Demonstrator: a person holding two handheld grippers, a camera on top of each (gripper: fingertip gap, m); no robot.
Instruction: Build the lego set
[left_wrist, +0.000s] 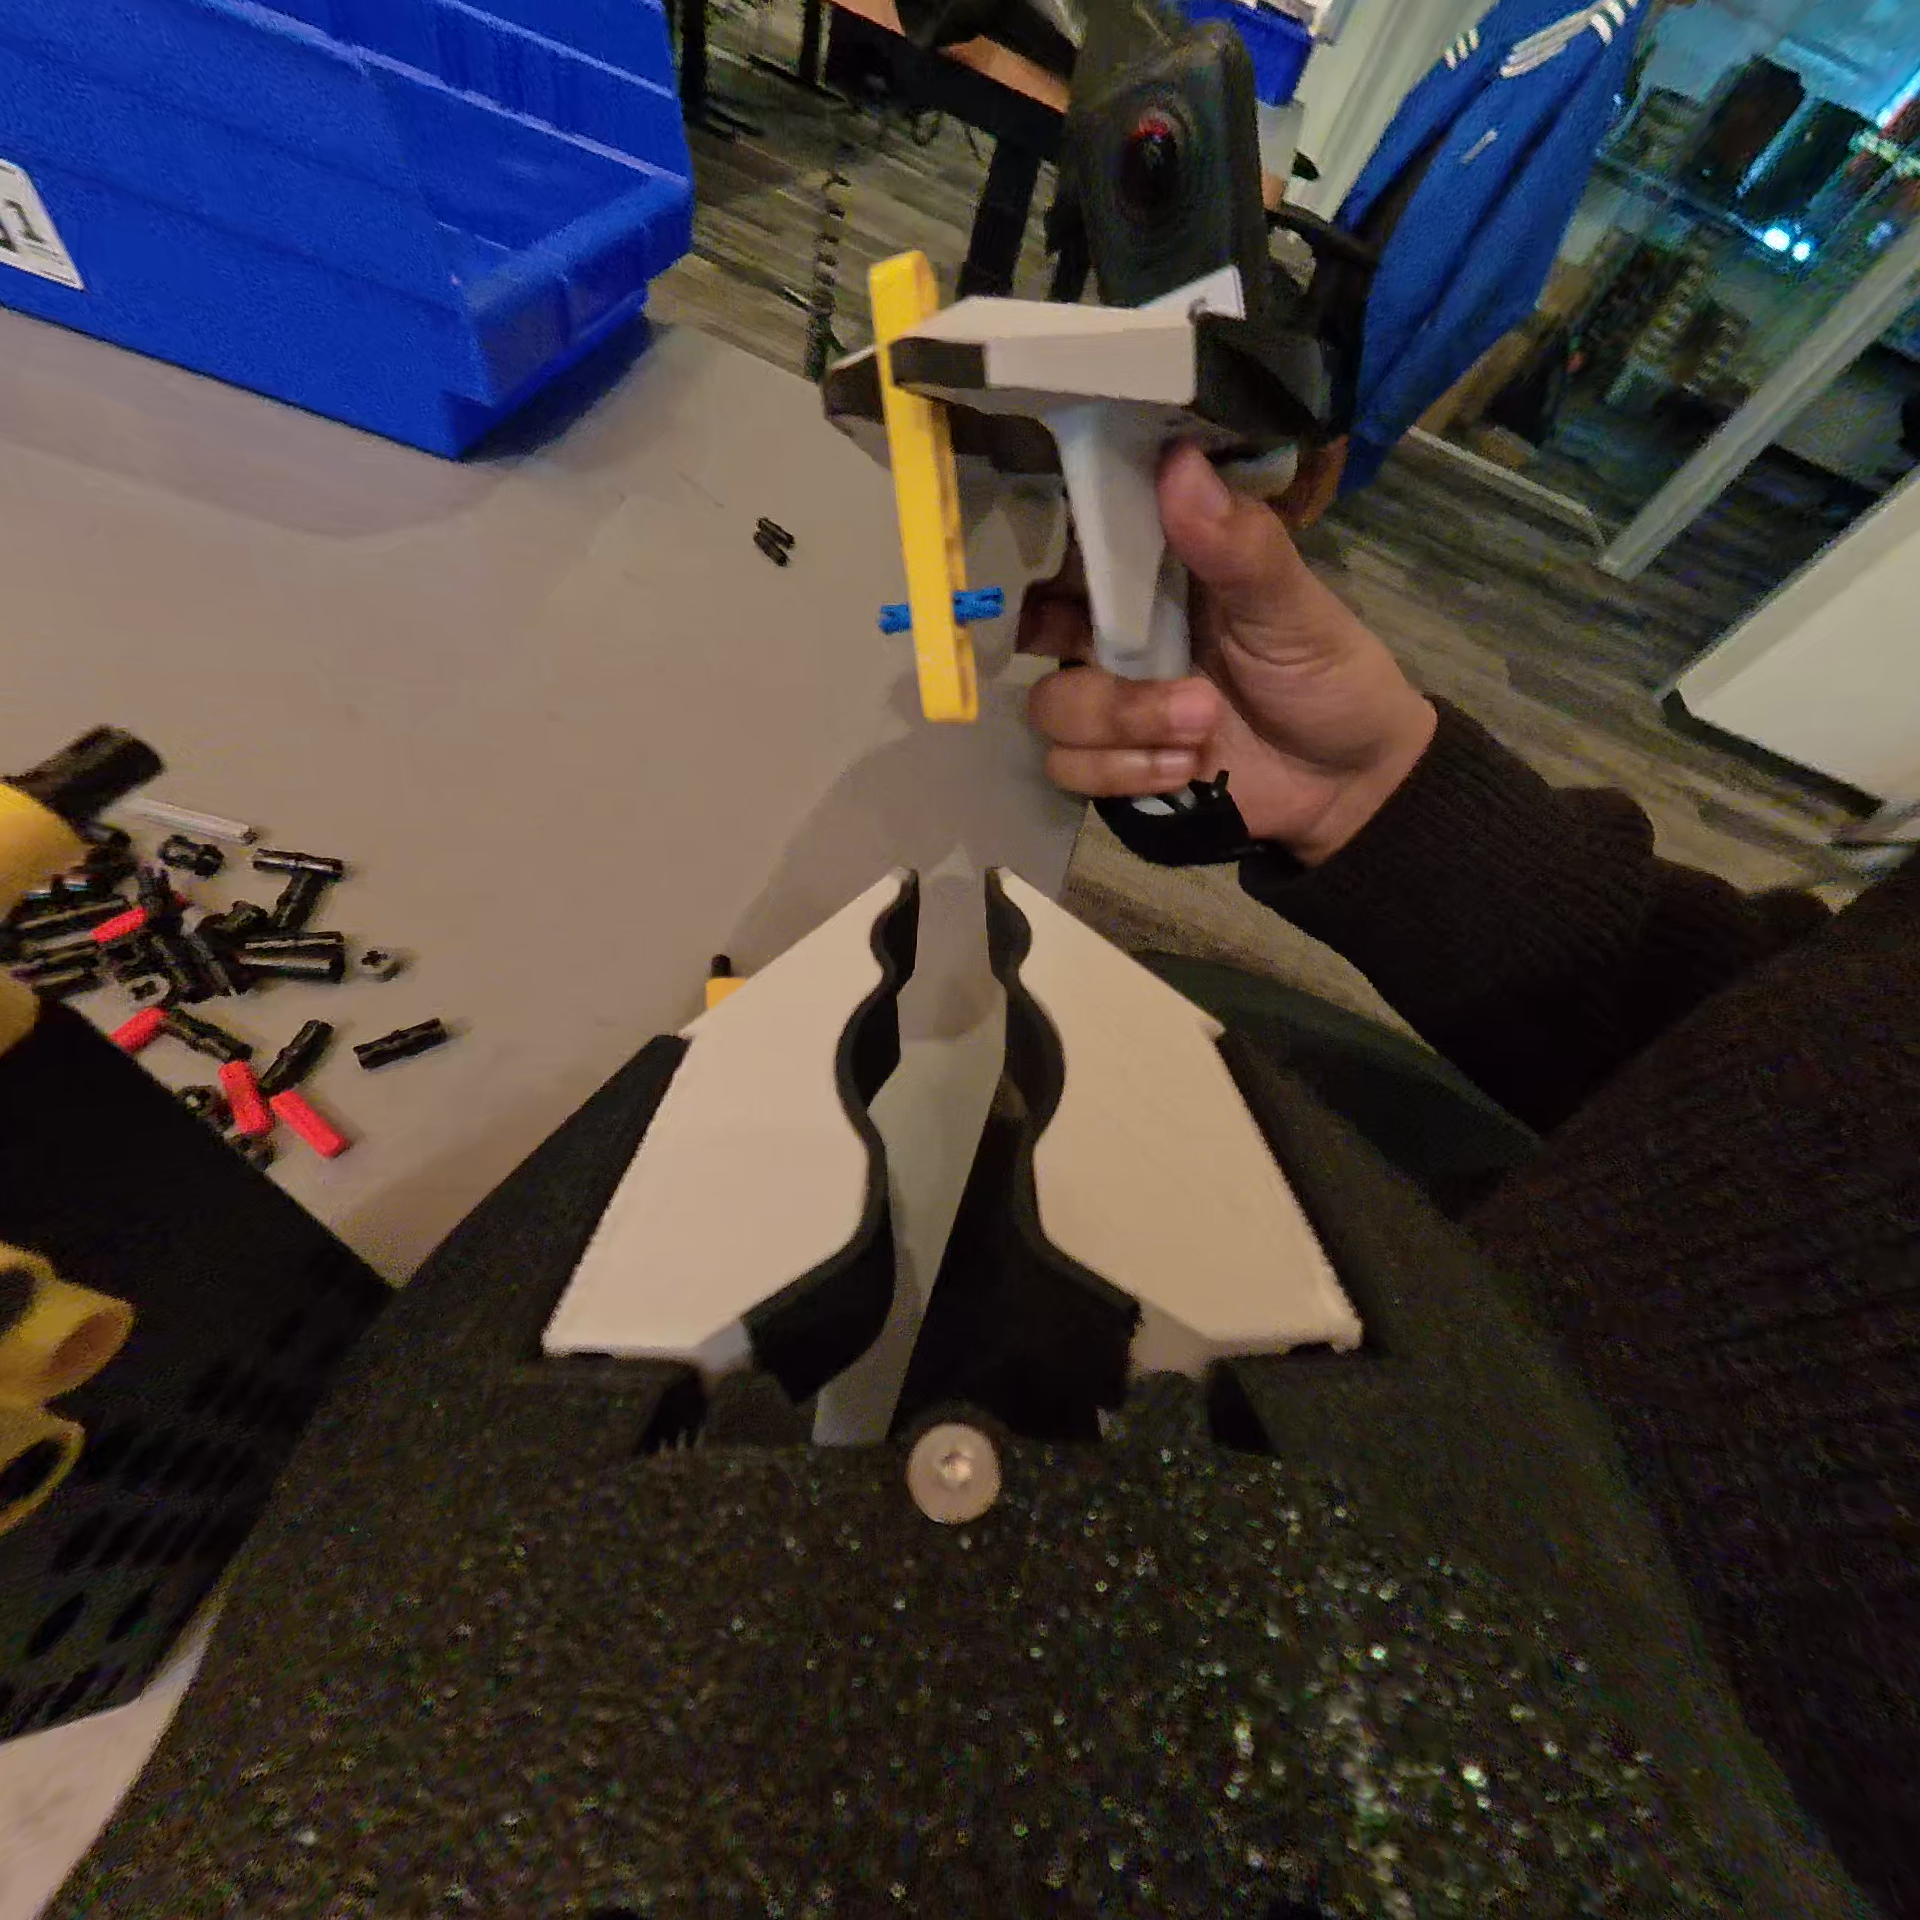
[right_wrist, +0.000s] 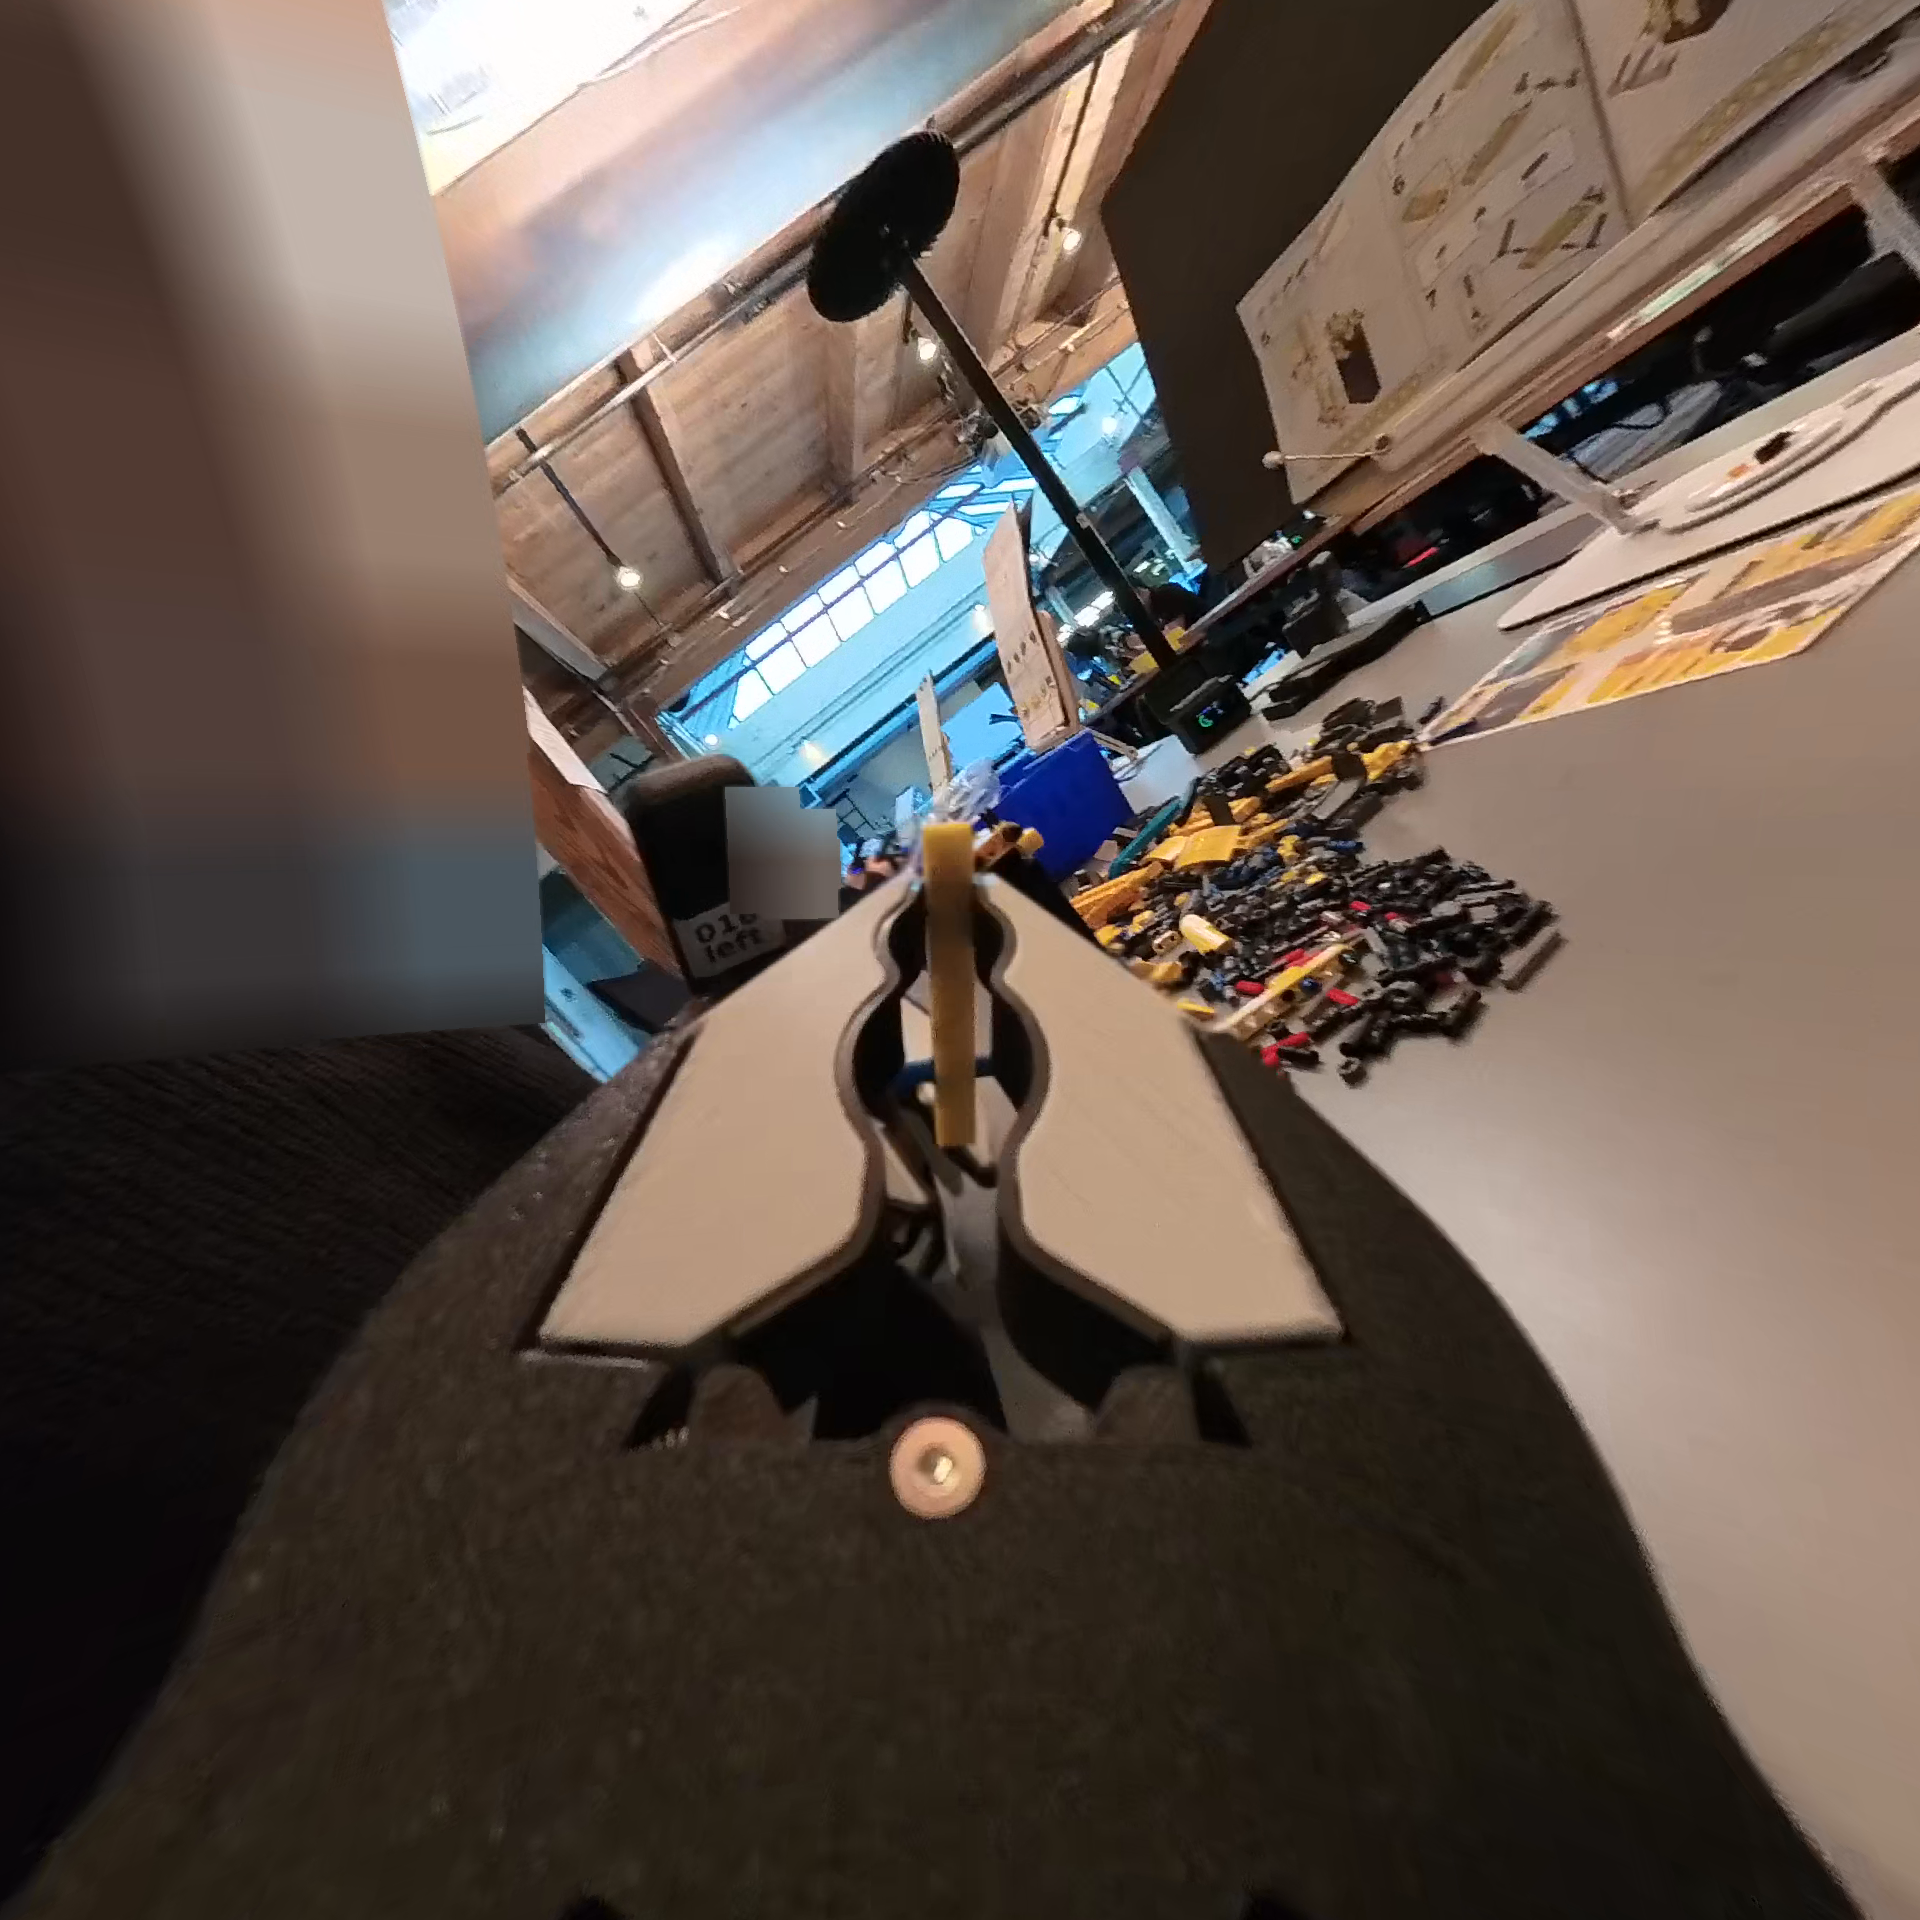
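Slightly parted and empty, the left gripper (left_wrist: 951, 883) hovered over the grey table (left_wrist: 520, 644) while the right gripper (right_wrist: 948, 894) clamped a long yellow plastic beam (right_wrist: 951, 997) carrying a small blue pin (left_wrist: 940, 611).

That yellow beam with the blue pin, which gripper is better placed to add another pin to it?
Probably left: empty, open, near loose pins. Right is shut on the yellow beam.

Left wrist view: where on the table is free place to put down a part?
The grey table is bare between the blue bin and the heap of black and red pins, except two black pins. It is crowded at the left edge, around the heap.
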